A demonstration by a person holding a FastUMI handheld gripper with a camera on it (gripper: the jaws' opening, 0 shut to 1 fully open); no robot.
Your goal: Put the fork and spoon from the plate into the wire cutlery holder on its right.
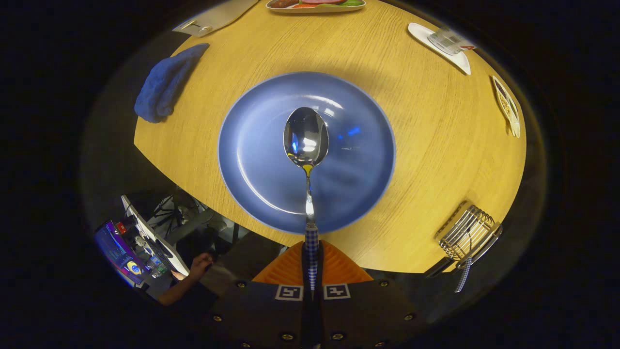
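Note:
My gripper is shut on the checked handle of a shiny metal spoon, which sticks straight out ahead of the fingers. The spoon's bowl hangs above the middle of a bare blue plate on the wooden table. The wire cutlery holder stands at the table's edge to the right of the plate and of the fingers. A utensil with a checked handle hangs out of the holder; which utensil it is I cannot tell.
A blue cloth lies on the table's left edge. A plate of food sits beyond the blue plate, with small white dishes at the far right. Below the table on the left, a person's hand rests near screens.

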